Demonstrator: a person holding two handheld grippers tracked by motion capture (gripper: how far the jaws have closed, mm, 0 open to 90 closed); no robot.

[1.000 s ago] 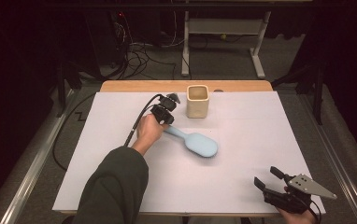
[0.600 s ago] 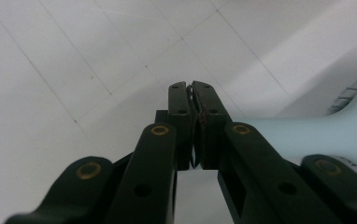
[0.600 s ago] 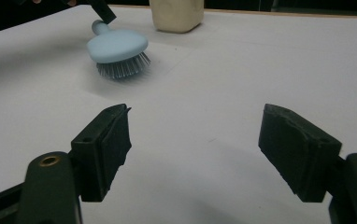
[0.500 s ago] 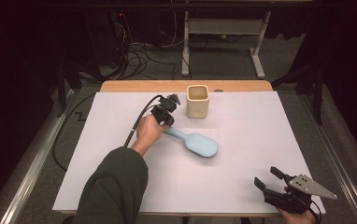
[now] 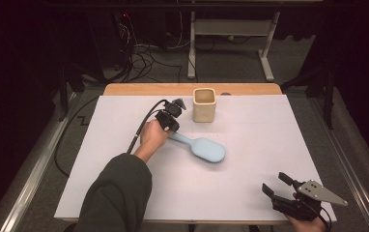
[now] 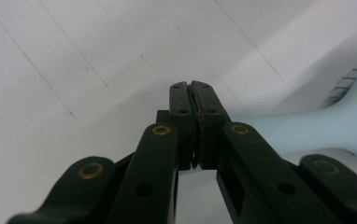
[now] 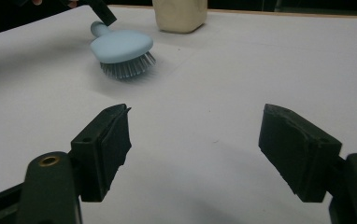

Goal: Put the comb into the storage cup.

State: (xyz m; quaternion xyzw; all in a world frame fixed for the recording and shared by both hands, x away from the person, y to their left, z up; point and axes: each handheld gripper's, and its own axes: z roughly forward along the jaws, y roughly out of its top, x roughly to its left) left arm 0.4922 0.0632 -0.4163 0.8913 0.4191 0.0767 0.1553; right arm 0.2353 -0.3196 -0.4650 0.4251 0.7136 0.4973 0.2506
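The pale blue plastic brush [image 5: 203,148] with a long handle lies bristles down on the white-covered table [image 5: 269,145], its handle end at the left gripper [image 6: 193,88]. That gripper's jaws are pressed together; the handle runs off just to their right, and it looks as though the tips pinch its end, though the contact itself is hidden. A little beyond the gripper stands a cream square ceramic cup [image 5: 204,104]. The right gripper [image 7: 195,149] rests well apart near the table's front edge, jaws spread wide over bare surface.
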